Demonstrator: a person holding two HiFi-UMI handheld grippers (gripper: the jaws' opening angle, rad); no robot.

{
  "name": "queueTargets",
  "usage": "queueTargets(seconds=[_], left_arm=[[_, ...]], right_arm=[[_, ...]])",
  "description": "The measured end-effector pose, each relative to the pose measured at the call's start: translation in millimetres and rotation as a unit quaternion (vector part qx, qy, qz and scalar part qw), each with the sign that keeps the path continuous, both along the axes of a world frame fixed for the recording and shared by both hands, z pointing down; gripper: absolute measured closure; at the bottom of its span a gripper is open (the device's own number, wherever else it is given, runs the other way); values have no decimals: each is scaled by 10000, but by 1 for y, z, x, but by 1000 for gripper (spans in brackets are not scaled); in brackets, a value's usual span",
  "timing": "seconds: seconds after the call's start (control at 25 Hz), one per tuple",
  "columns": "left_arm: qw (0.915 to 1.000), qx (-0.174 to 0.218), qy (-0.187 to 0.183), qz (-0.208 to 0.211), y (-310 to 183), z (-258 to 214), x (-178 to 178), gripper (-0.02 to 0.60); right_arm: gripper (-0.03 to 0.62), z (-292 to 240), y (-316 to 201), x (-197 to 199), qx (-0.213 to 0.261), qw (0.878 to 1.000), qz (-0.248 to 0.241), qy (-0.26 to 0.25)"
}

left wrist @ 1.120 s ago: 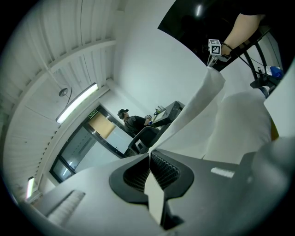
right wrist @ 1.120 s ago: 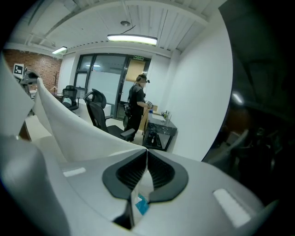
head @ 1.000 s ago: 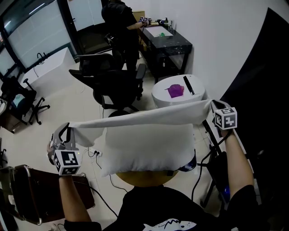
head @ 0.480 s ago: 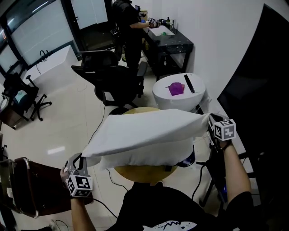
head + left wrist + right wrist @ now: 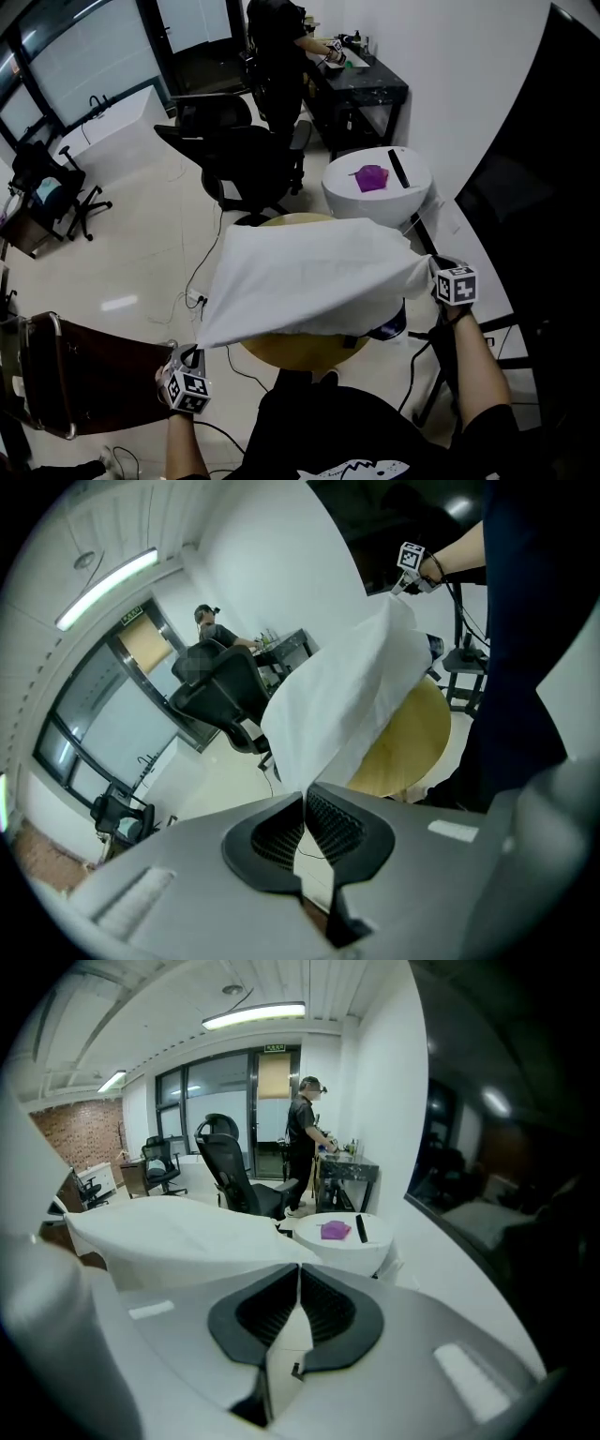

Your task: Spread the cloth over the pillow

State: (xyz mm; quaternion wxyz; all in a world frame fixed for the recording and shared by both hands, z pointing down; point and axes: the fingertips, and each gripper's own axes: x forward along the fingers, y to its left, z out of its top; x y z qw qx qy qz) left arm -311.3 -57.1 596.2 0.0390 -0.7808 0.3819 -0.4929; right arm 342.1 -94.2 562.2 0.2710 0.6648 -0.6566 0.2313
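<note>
Cloth (image 5: 309,272) lowered, white, smooth, sloping leftward

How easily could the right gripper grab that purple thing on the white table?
Probably not now: the right gripper is shut on the cloth, so its jaws are busy, though the purple thing lies unblocked.

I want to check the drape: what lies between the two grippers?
The white cloth, one corner clamped in each: left gripper, right gripper. It hangs over the round table; the head view shows it.
</note>
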Motion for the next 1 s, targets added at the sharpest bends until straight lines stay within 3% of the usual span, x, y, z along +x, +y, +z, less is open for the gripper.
queueTargets(seconds=[0.28, 0.6, 0.92, 1.0], left_arm=[[9978, -659, -7, -62, 24, 75, 6, 581], [9948, -1013, -107, -41, 18, 107, 16, 573], [9870, -1552, -202, 351, 34, 92, 23, 335], [9833, -1754, -284, 402, 41, 83, 19, 316]], right_arm=[[576, 34, 10, 4, -347, 9993, 147, 13], [576, 58, 13, 3, -520, 9984, 225, 12], [574, 52, 12, 0, -436, 9988, 215, 65], [574, 49, 11, 0, -399, 9990, 183, 67]])
